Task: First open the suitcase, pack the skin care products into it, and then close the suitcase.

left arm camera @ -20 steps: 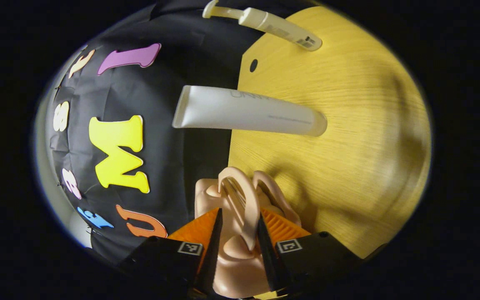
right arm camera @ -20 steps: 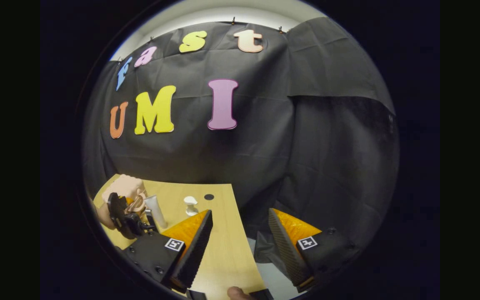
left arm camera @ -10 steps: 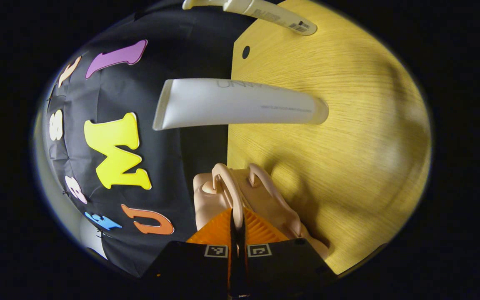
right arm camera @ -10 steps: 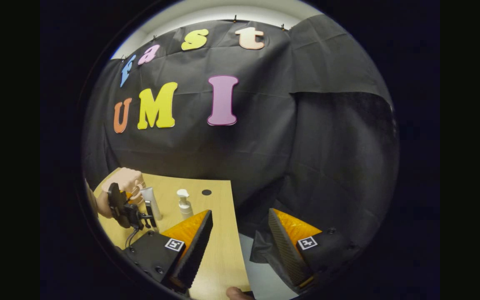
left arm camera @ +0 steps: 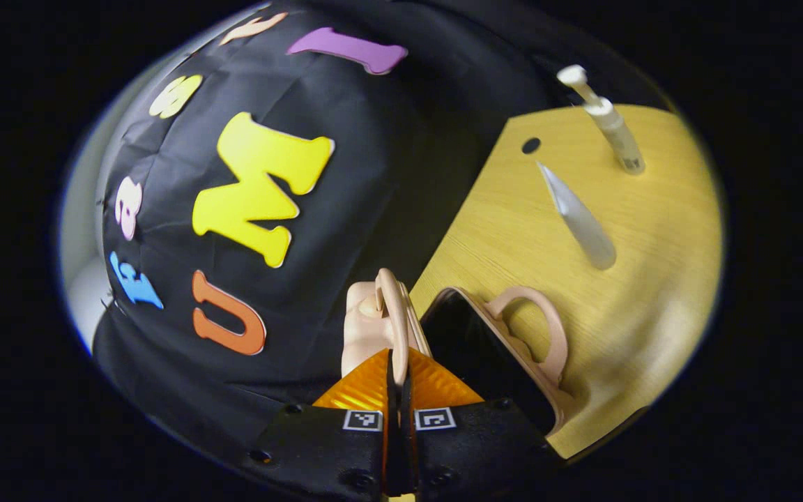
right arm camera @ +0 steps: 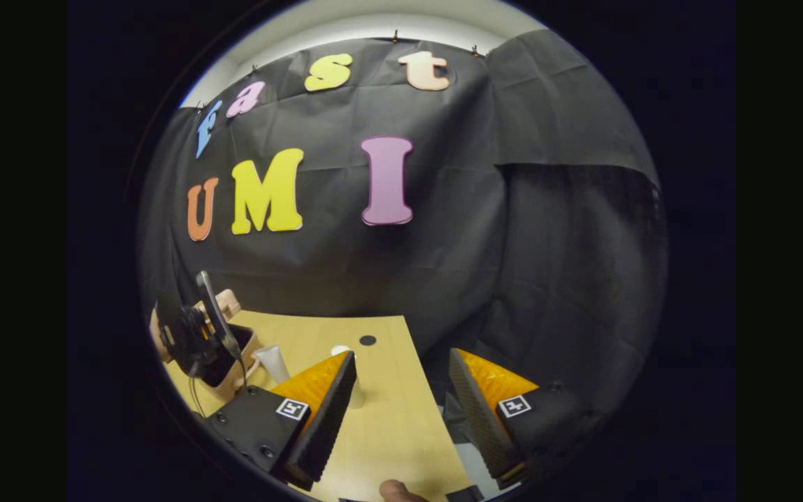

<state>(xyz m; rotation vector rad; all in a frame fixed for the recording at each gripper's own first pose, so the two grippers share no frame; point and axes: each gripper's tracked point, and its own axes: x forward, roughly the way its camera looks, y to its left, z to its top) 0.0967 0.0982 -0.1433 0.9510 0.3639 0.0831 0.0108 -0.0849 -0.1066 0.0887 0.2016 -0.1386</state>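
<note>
Now the small pink suitcase [left arm camera: 506, 348] stands open on the wooden surface [left arm camera: 652, 279]: half a second ago its two halves were together, and since then one half has been swung away by its handle [left arm camera: 391, 314], baring the dark interior. Opening looks almost done, so packing should follow. Farther along the surface stand the white tube [left arm camera: 579, 219] and the pump bottle [left arm camera: 614, 132], both apart from the case and not yet packed. The left gripper [left arm camera: 399, 390] has its jaws pressed together on the lifted half's handle. The right gripper [right arm camera: 401, 390] hovers well apart, jaws wide and holding nothing.
</note>
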